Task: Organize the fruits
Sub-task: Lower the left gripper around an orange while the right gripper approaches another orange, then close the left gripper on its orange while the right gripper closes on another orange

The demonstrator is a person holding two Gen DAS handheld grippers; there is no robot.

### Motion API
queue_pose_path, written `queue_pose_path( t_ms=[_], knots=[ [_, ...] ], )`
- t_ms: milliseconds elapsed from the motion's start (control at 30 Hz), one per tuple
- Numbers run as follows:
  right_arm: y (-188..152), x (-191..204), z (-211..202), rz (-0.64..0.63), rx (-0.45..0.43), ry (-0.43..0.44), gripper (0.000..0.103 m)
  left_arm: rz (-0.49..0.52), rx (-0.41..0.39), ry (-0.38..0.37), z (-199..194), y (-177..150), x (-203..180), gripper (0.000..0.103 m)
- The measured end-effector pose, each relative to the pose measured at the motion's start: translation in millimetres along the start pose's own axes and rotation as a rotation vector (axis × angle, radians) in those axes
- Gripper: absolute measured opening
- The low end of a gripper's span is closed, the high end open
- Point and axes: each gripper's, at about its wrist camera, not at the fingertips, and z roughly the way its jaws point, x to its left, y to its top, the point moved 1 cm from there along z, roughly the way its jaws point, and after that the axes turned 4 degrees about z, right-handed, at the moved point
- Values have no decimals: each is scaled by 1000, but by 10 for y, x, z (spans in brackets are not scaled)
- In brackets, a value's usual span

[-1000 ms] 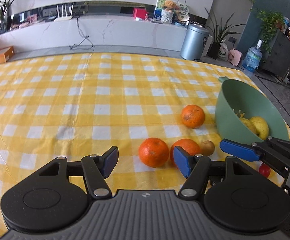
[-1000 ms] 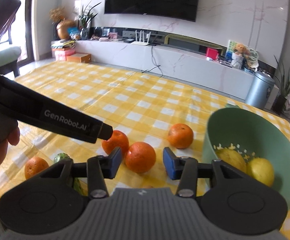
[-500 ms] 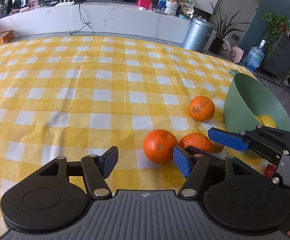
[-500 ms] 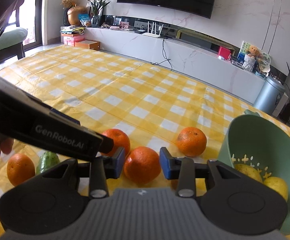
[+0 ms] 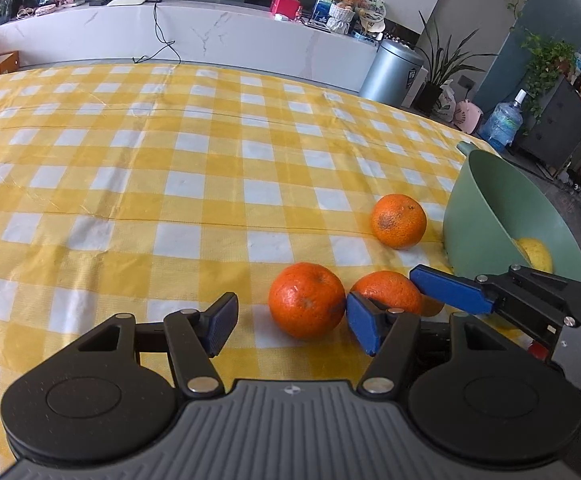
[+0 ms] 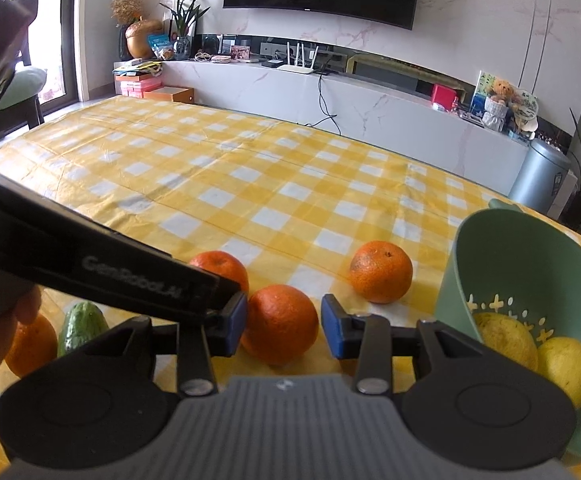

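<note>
Oranges lie loose on the checked surface (image 6: pixel 290 184) beside the green bowl (image 6: pixel 502 256); one orange (image 6: pixel 280 324) sits between my right gripper (image 6: pixel 284 326) jaws, which stand apart around it. I'd close gently at its widest part, then lift clear. My left gripper (image 5: pixel 290 322) jaws gape beside its neighbour (image 5: pixel 306 300).

Oranges (image 5: pixel 306 300) left of bowl (image 5: pixel 486 220) — lemons (image 6: pixel 564 364) inside
</note>
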Motion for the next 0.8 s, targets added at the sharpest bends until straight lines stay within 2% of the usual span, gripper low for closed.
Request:
queue_pose_path(
  t_ms=[167,233,300,467,500,800],
  knots=[
    [-8,-78,4,57,5,9,43,-16,-9,-26,33,3,12,66],
    [-11,-124,12,96,14,22,43,-23,-7,-47,46,2,15,60],
    [-13,-156,25,120,23,30,43,-28,-6,-71,50,-1,6,49],
    [-16,-155,36,135,27,39,41,-34,-12,-78,52,-11,3,48],
    [-16,-154,35,136,26,48,37,-37,-12,-77,52,-11,1,48],
    [-51,-81,-64,81,-18,14,35,-23,-29,-39,-9,-30,-47,47]
  ],
)
